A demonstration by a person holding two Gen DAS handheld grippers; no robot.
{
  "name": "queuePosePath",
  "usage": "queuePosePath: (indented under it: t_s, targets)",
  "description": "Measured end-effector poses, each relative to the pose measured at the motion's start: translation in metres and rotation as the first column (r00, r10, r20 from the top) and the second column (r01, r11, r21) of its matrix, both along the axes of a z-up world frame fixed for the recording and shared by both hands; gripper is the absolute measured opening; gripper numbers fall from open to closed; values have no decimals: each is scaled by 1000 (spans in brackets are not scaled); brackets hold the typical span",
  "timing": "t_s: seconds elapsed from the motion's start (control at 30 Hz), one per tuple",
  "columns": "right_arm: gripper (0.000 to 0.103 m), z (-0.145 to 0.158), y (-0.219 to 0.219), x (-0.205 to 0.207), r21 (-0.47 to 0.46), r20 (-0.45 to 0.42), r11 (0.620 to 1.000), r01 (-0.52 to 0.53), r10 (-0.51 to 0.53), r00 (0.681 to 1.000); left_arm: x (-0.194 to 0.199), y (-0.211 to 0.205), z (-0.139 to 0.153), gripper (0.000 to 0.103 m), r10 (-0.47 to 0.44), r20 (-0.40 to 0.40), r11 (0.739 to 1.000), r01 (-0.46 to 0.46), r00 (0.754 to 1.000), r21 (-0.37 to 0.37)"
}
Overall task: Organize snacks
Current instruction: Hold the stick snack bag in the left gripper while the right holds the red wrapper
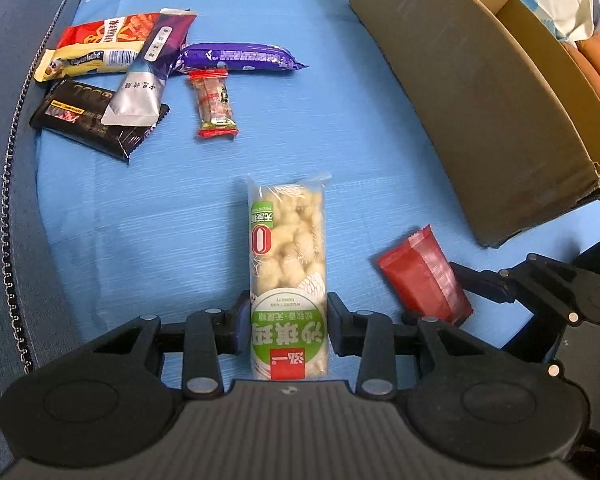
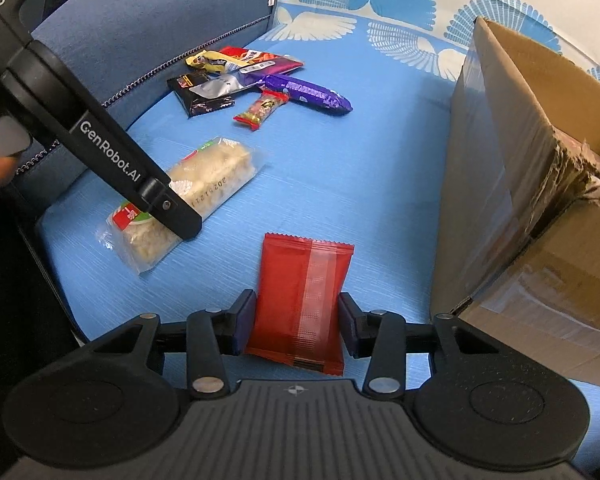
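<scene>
In the left wrist view we see our left gripper (image 1: pixel 287 330) low in the middle of the frame, its two pads set against the sides of the clear rice-puff bar (image 1: pixel 287 276), which lies lengthwise on the blue bed sheet (image 1: pixel 147 216) and reaches up toward the frame's middle. The jaws are closed on the near end of that bar, and the bar still rests on the sheet. In the right wrist view the same bar (image 2: pixel 215 172) sits at middle left, with the left gripper (image 2: pixel 179 220) coming down on it from the upper left.

Our right gripper (image 2: pixel 295 320) is at the lower middle of its own view, its pads touching both sides of the red packet (image 2: pixel 304 300); the jaws are closed on it, and the packet stands tilted, its lower edge on the sheet. In the left wrist view the red packet (image 1: pixel 424 276) shows at lower right, with the right gripper (image 1: pixel 440 300) around it.

The cardboard box (image 2: pixel 540 184) fills the right side of the right wrist view, its top open; in the left wrist view the box (image 1: pixel 480 92) takes the upper right.

In the upper left of the left wrist view lies a loose heap: a purple bar (image 1: pixel 239 57), a small red-ended candy (image 1: pixel 215 104), a black wrapper (image 1: pixel 79 120), a silver-purple sachet (image 1: pixel 147 76) lying across it, a yellow packet (image 1: pixel 87 62) and a red snack bag (image 1: pixel 107 30).
</scene>
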State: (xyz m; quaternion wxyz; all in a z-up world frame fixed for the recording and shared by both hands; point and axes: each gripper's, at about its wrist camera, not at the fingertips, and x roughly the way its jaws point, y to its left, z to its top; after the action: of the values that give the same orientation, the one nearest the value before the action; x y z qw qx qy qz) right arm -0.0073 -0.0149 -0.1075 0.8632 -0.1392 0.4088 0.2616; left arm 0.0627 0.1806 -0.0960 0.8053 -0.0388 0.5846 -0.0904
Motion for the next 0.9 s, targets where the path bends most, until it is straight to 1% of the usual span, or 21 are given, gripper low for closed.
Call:
queuePosePath:
  t_s: [0.77, 0.9]
  targets:
    - [45, 0, 1, 0, 7, 6, 1000, -2, 2, 1000, 0, 0, 0, 41, -11, 5, 1000, 11, 1000, 9]
    - [45, 1, 1, -2, 5, 12, 1000, -5, 5, 1000, 1, 1, 1, 40, -13, 15, 1000, 13, 1000, 4]
